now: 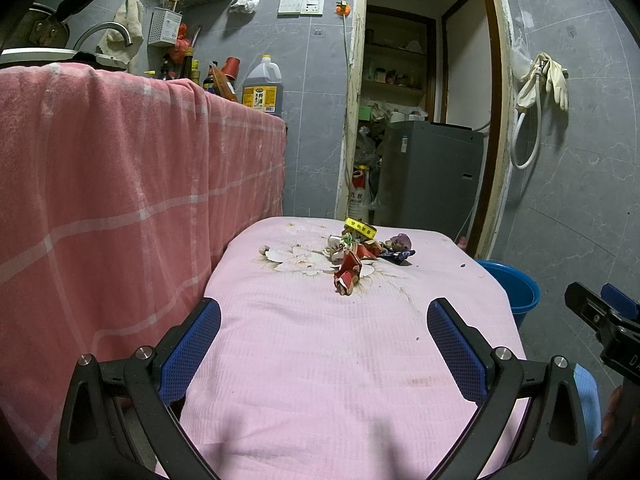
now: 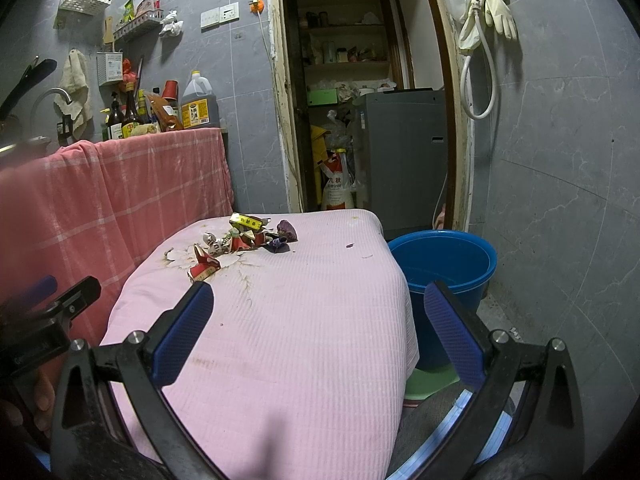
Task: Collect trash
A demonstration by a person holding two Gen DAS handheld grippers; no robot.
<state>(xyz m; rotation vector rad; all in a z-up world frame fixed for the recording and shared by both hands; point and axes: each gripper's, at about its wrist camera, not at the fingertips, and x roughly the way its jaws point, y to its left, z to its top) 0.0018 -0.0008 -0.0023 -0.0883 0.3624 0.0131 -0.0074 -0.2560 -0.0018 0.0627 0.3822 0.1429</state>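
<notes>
A small heap of trash [image 1: 360, 250] lies at the far end of a table covered in pink cloth [image 1: 320, 360]: a crumpled red wrapper [image 1: 347, 274], a yellow box [image 1: 361, 231], a purple scrap [image 1: 401, 242]. The heap also shows in the right wrist view [image 2: 244, 240], with the red wrapper [image 2: 203, 266] nearest. My left gripper [image 1: 324, 322] is open and empty over the near part of the table. My right gripper [image 2: 319, 306] is open and empty over the table's right edge. A blue bucket [image 2: 444, 264] stands on the floor right of the table.
A counter draped in a pink checked cloth [image 1: 120, 200] rises on the left, with bottles [image 1: 262, 90] on top. An open doorway [image 2: 360, 100] behind the table shows shelves and a grey machine [image 2: 400, 152]. The bucket also shows in the left wrist view [image 1: 512, 288].
</notes>
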